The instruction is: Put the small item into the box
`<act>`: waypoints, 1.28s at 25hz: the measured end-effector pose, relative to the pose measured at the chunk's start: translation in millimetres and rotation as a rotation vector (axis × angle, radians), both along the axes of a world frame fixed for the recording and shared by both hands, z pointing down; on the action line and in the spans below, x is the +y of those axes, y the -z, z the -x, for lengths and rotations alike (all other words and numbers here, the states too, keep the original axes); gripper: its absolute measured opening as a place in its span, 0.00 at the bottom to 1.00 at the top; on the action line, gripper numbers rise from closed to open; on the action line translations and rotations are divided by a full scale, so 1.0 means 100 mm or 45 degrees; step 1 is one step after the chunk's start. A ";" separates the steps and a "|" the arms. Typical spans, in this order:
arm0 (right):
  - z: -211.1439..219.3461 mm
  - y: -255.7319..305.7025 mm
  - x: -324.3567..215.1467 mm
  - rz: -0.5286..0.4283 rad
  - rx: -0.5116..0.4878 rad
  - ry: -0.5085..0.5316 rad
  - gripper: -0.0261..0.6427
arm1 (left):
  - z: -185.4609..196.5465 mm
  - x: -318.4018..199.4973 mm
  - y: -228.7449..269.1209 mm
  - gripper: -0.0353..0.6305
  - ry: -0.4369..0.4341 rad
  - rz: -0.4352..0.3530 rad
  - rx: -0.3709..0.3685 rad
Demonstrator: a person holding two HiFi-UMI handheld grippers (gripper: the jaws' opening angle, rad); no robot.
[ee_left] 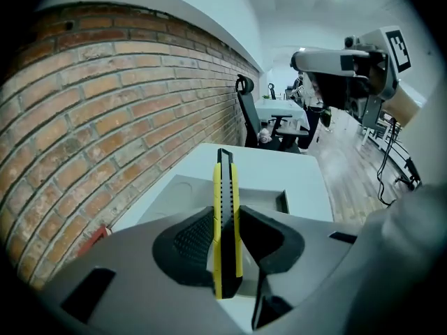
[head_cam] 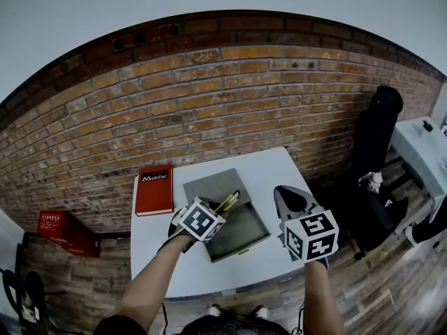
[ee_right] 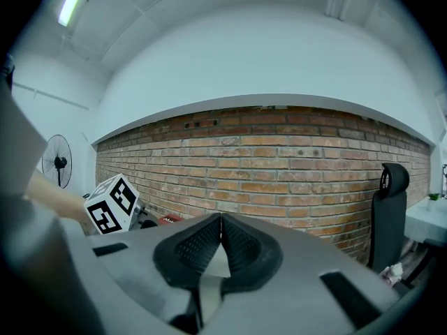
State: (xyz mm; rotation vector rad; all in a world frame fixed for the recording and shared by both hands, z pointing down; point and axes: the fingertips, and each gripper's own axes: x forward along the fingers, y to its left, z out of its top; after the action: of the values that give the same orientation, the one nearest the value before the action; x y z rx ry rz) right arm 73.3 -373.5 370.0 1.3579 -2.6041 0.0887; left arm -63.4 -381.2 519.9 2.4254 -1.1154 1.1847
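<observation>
A person works at a white counter (head_cam: 209, 278) set against a brick wall, a hand-held gripper in each hand. The left hand-held gripper (ee_left: 227, 218) is clamped on a yellow-and-black utility knife (ee_left: 224, 180). Its pads pinch the knife's lower half and the tip points away toward the far end of the counter. From the head view, the knife (head_cam: 229, 201) hangs above the grey box (head_cam: 244, 229), about where the open tray meets the flat lid (head_cam: 213, 185) lying behind it. It is not yet inside. The right hand-held gripper (ee_right: 221, 222) has its jaws together on nothing and is held off to the side, aimed at the wall. A red book (head_cam: 154, 189) lies on the counter beside the lid.

The main risk looks to be a badly placed release. If the pads open while the knife is over the lid rather than the tray, it would probably land outside the box. The knife is long and gripped low, so it could also catch the box wall and tip out. Whether the blade is extended cannot be made out.
</observation>
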 end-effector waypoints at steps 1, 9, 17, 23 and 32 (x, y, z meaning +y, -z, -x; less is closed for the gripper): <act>0.00 -0.01 0.01 0.002 0.002 0.000 0.07 | -0.02 0.00 -0.03 0.25 -0.011 0.012 -0.012; 0.02 -0.04 0.04 0.010 0.016 0.009 0.07 | -0.19 0.12 -0.38 0.25 -0.093 0.135 -0.073; 0.00 -0.04 0.04 0.013 0.016 0.000 0.07 | -0.26 0.12 -0.68 0.25 -0.139 0.212 -0.113; -0.03 -0.04 0.04 0.010 0.021 -0.009 0.07 | -0.27 0.16 -0.93 0.25 -0.168 0.306 -0.161; -0.07 -0.05 0.01 0.014 0.029 -0.029 0.07 | -0.27 0.21 -1.22 0.25 -0.202 0.402 -0.220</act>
State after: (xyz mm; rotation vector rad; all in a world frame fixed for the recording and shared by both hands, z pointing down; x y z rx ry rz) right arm 80.6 -372.8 375.3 1.3771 -2.5663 0.0901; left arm -36.5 -360.6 642.1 2.2336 -0.7192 1.5157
